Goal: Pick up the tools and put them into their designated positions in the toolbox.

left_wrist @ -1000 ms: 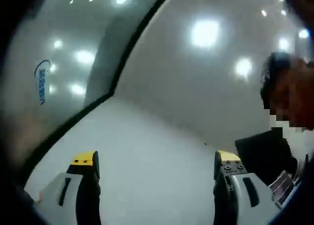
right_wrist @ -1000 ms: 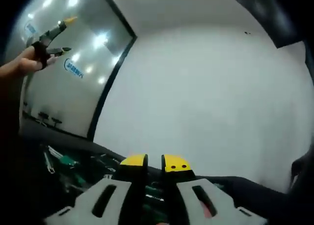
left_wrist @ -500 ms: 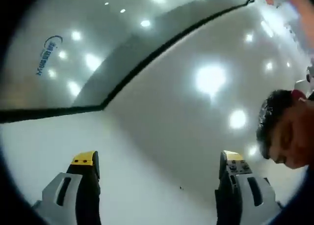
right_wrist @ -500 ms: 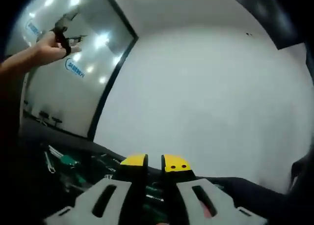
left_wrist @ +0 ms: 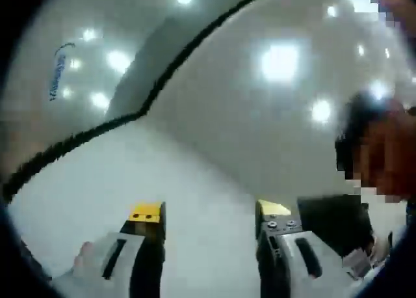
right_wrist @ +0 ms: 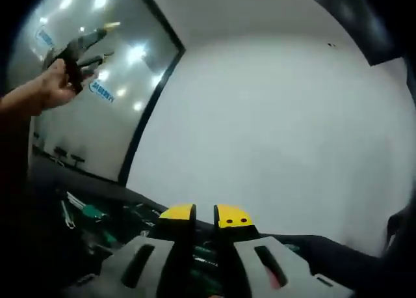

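In the left gripper view, the left claw (left_wrist: 209, 215) points up toward a white wall (left_wrist: 214, 181) and a glossy ceiling (left_wrist: 260, 96) dotted with bright round lights. Its two yellow-tipped jaws stand well apart with only bare wall between them, so it is released and carries nothing. A dark line runs across the view where a glass panel (left_wrist: 58, 109) with a blue logo (left_wrist: 57, 77) meets the wall. At the right edge a person's dark hair (left_wrist: 364, 129) and dark clothing (left_wrist: 331, 220) show, blurred. In the right gripper view, the right claw (right_wrist: 205, 213) aims level at the same white wall (right_wrist: 279, 135); its yellow tips sit just beside each other with a narrow slit between them, and nothing can be seen pinched in that slit, so it reads as clenched on nothing. Below and to the left of its jaws lies the open toolbox (right_wrist: 97, 226), dark inside, with several tools in it, among them one with a green handle (right_wrist: 91, 212); the rest are too dim to name. At the upper left of this view a hand (right_wrist: 55, 90) is raised high in front of the glass panel (right_wrist: 97, 116), holding the left claw up in the air, well apart from the toolbox and tilted toward the ceiling.
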A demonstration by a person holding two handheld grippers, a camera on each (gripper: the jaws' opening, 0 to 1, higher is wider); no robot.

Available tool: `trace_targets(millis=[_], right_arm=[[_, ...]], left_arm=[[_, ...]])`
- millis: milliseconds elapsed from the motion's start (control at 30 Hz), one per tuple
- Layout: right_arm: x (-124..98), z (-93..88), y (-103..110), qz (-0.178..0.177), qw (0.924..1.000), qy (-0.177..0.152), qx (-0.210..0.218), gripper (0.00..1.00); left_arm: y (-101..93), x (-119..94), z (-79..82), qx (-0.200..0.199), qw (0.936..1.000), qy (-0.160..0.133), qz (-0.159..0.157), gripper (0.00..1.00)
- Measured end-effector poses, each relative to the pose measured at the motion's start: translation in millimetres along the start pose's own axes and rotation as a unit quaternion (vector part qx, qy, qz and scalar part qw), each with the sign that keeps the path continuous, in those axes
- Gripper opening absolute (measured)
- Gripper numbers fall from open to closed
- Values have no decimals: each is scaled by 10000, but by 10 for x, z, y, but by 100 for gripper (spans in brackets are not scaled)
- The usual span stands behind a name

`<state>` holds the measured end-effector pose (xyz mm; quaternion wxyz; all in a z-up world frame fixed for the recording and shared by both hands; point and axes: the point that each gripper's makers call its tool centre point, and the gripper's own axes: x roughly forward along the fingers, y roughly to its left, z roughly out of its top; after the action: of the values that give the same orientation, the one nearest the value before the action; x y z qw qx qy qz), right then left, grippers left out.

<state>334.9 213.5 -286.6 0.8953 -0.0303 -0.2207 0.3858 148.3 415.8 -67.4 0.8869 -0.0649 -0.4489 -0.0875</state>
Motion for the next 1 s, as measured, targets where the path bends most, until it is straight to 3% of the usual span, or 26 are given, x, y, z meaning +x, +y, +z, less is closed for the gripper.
trace_targets(millis=[67,133,233,267,300,333,367,400,433,467,500,533,567,600,633,667,700,733,767,833,900,933,967,1000], right_arm=[[0,6,4,20,10000,-20,54,10],[8,2,24,67,9999,-23,79,10],[12,10,62,108,9999,-36,27,10],[17,8,77,135,9999,-41,8,10],[22,2,99,179,9998,-35,-16,10],[27,-8,126,231,9997,-18,-55,10],[33,-21,158,292,9995,4,-103,10],[33,-20,190,370,9992,34,-176,10],[33,-17,230,451,9986,55,-282,10],[22,-2,295,525,9976,46,-455,10],[21,2,347,598,9964,45,-592,10],[41,-24,388,648,9951,58,-738,11],[55,-45,437,720,9935,89,-883,11],[70,-68,496,826,9917,147,-977,11],[91,-90,550,930,9901,227,-1029,11],[88,-81,605,988,9893,335,-1021,11],[108,-103,699,1183,9878,530,-867,11],[157,-124,827,1452,9849,720,-602,11],[216,-134,960,1704,9799,951,-425,11],[323,-143,1182,2091,9685,1303,-366,11],[442,-144,1542,2689,9502,1531,-378,9],[460,-172,1624,2795,9456,1634,-335,7],[484,-334,1786,3066,9301,1977,-434,6],[518,-459,1860,3179,9219,2120,-633,6]], left_arm=[[106,-231,-399,342,9943,1004,-108,68],[237,-452,-604,944,9844,1482,-63,64],[430,-839,-836,1100,9787,1725,182,65],[496,-963,-912,1107,9781,1739,274,69],[602,-1112,-1042,1223,9731,1915,375,76],[665,-1221,-1180,1204,9707,2037,410,87],[753,-1347,-1361,1116,9655,2293,533,92],[765,-1429,-1507,797,9654,2424,532,92],[779,-1483,-1600,605,9666,2444,475,89],[787,-1569,-1710,471,9624,2633,480,85],[775,-1618,-1758,433,9590,2764,448,82],[726,-1562,-1698,628,9613,2672,248,80],[690,-1490,-1599,790,9690,2340,74,79],[705,-1539,-1654,729,9672,2430,93,76],[688,-1673,-1805,453,9552,2922,140,72],[695,-1740,-1903,317,9454,3238,205,69],[718,-1736,-1948,339,9416,3346,177,66],[693,-1706,-1961,428,9429,3303,74,61],[645,-1721,-1997,524,9387,3406,-65,59],[587,-1718,-2035,553,9372,3438,-182,58],[563,-1726,-2060,679,9346,3474,-343,58],[553,-1730,-2077,688,9334,3503,-373,61],[555,-1731,-2089,706,9322,3531,-366,64],[551,-1735,-2107,752,9308,3556,-393,66]])
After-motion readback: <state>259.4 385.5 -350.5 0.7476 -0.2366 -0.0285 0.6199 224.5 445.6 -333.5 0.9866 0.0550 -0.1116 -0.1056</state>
